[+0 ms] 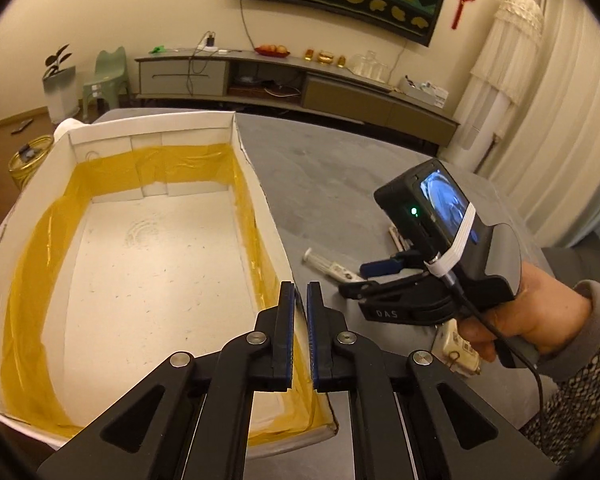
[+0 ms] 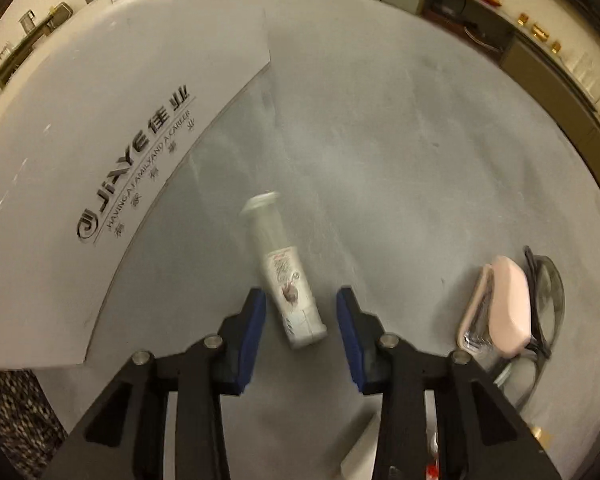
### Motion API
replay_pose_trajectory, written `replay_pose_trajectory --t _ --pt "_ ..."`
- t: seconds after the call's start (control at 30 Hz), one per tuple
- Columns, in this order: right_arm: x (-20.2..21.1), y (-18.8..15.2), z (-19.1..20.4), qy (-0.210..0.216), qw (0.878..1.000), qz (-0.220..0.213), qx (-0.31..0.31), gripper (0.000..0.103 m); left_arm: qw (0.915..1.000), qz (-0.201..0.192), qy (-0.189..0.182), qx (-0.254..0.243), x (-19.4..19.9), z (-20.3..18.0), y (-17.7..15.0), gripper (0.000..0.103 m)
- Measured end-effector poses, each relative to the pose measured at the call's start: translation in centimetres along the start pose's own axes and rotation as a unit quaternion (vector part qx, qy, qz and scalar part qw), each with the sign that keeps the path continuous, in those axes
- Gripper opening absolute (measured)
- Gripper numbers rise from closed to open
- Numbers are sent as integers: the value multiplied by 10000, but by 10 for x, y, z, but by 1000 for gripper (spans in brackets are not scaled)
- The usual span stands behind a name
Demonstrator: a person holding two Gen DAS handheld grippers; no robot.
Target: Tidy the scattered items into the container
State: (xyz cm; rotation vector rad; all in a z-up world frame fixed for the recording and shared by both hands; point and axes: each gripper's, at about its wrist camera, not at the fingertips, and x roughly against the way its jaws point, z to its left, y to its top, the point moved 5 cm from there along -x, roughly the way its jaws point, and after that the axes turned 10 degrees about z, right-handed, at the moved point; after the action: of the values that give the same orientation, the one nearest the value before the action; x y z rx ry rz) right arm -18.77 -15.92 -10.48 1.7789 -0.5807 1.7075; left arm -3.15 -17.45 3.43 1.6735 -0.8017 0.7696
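the left gripper (image 1: 301, 336) has its jaws pinched on the near right wall of the box (image 1: 260, 196), one finger inside and one outside, likely to steady it while things go in. the box floor looks bare, so tidying seems barely begun. the right gripper (image 2: 301, 316) is spread wide over the table (image 2: 420, 140), with the lower end of a small bottle (image 2: 288, 280) lying between its jaws, untouched, lined up for a pinch. a pink case (image 2: 496, 304) and glasses (image 2: 548, 304) lie to the right of the jaws, the box's outer wall to their left.
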Motion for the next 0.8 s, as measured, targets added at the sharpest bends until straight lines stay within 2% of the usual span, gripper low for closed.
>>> replay_pose_trajectory --t 0.13,0.2,0.27,0.33,0.4,0.47,0.53,0.6,0.67,0.73,0.8 --pt "-6 -33 -3 223 9995 46 -219 30 9993 13 22 -379 3 -14 -5 6" --pt "4 -50 -13 421 9982 -173 -383 31 9981 34 -30 -607 5 -22 -9 6" --pt "15 -67 -22 618 9958 -391 -546 37 9962 66 -109 -865 8 -32 -14 7" --pt "26 -84 -32 814 9923 -609 -709 51 9939 93 -101 -1094 10 -41 -19 7" --pt "37 -101 -42 1010 9876 -827 -871 58 9947 22 -23 -1025 14 -41 -18 9" --pt "56 -121 -59 1093 9797 -1220 -1156 69 9958 -140 57 -907 22 -41 -16 12" --pt "65 -145 -77 1045 9729 -1476 -1443 79 9948 -557 71 -851 42 -45 -12 27" --pt "66 -167 -88 994 9688 -1584 -1629 80 9909 -989 -216 -886 65 -56 -11 44" --pt "54 -178 -85 1015 9717 -1448 -1568 80 9864 -1088 -760 -970 74 -75 -14 49" --pt "41 -188 -78 972 9769 -1269 -1420 80 9846 -845 -1072 -1090 63 -95 -20 49" --pt "29 -196 -62 789 9860 -1064 -1010 80 9846 -538 -1158 -1194 44 -114 -29 49"
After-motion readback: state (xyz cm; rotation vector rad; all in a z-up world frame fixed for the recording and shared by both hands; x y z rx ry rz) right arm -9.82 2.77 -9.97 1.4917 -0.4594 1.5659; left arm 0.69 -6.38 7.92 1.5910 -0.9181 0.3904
